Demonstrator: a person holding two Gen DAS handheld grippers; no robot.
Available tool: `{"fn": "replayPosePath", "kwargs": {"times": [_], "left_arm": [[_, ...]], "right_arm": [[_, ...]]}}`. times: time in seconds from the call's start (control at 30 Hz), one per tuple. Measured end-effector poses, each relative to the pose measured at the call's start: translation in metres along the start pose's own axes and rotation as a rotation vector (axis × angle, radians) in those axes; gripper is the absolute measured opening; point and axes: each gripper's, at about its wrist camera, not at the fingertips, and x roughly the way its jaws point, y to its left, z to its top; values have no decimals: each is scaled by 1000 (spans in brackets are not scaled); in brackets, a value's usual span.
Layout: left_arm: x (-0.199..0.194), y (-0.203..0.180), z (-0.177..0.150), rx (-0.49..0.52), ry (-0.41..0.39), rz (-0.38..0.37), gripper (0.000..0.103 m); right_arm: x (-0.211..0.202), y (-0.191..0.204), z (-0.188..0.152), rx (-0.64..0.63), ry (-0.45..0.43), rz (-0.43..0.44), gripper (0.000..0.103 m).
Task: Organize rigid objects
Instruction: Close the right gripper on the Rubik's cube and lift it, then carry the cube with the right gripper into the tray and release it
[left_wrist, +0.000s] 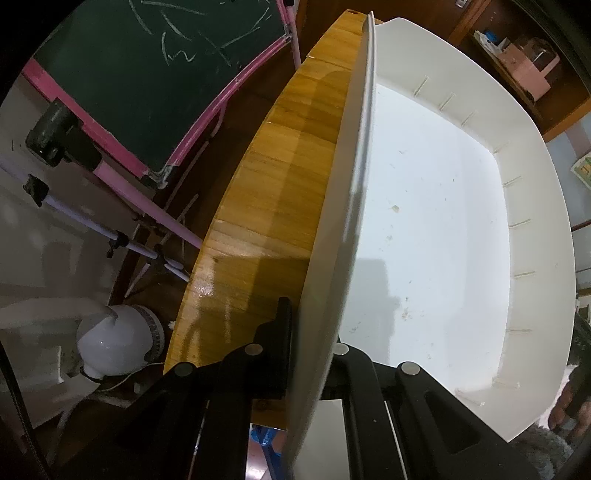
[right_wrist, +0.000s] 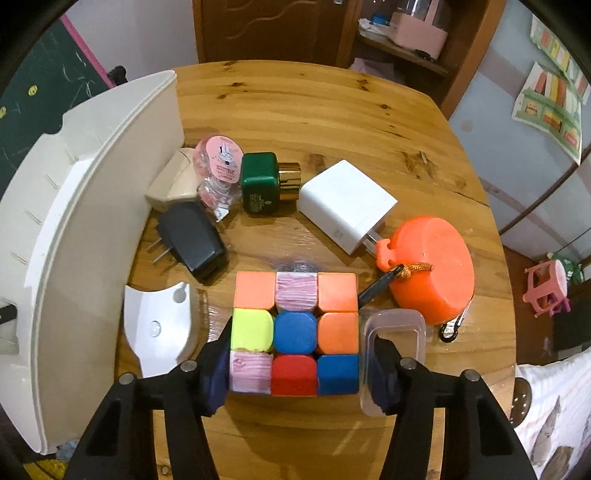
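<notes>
Left wrist view: my left gripper is clamped shut on the rim wall of a white bin, one finger outside the wall and one inside. The bin's pale floor fills the right of this view, and the wooden table runs along its outer left side. Further left, off the table, stand a green chalkboard with a pink frame and a white globe lamp.

Right wrist view, from left to right: the same white bin stands along the table's left edge. Beside it lie a beige plug, a black charger, a white curved piece, a pink clear bottle, a green bottle with a gold cap and a white adapter. My right gripper points steeply down, its fingers set against both sides of the puzzle cube, gripping it at its near row. Just right of the cube sits a small clear box, crowding my right finger. Beyond it lies an orange round case with a cord.
</notes>
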Motion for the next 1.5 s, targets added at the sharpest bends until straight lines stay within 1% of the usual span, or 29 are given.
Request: {"fn": "replayPosePath", "kwargs": {"times": [0.13, 0.17, 0.43, 0.8, 1.0, 1.13, 1.27, 1.37, 1.5], "left_arm": [[-1, -1, 0, 1, 0, 3, 6], [0, -2, 0, 2, 0, 3, 6], [-1, -2, 0, 1, 3, 8, 6], [-1, -2, 1, -1, 6, 13, 6], [-1, -2, 1, 0, 7, 12, 6], [-2, -2, 1, 1, 4, 9, 6], [-4, -2, -1, 4, 0, 2, 6], [-4, 0, 0, 0, 0, -5, 6], [-4, 3, 0, 1, -2, -16, 6]], "right_arm": [[-6, -13, 0, 77, 21, 105, 60], [-9, -14, 0, 92, 21, 119, 60], [-34, -15, -1, 109, -19, 136, 60], [-79, -14, 3, 86, -98, 108, 60], [-124, -10, 19, 26, -189, 84, 60], [-164, 0, 34, -32, -278, 84, 60], [-200, 19, 51, -106, -374, 86, 60], [-217, 37, 59, -164, -417, 97, 60], [-223, 63, 67, -229, -435, 131, 60]]}}
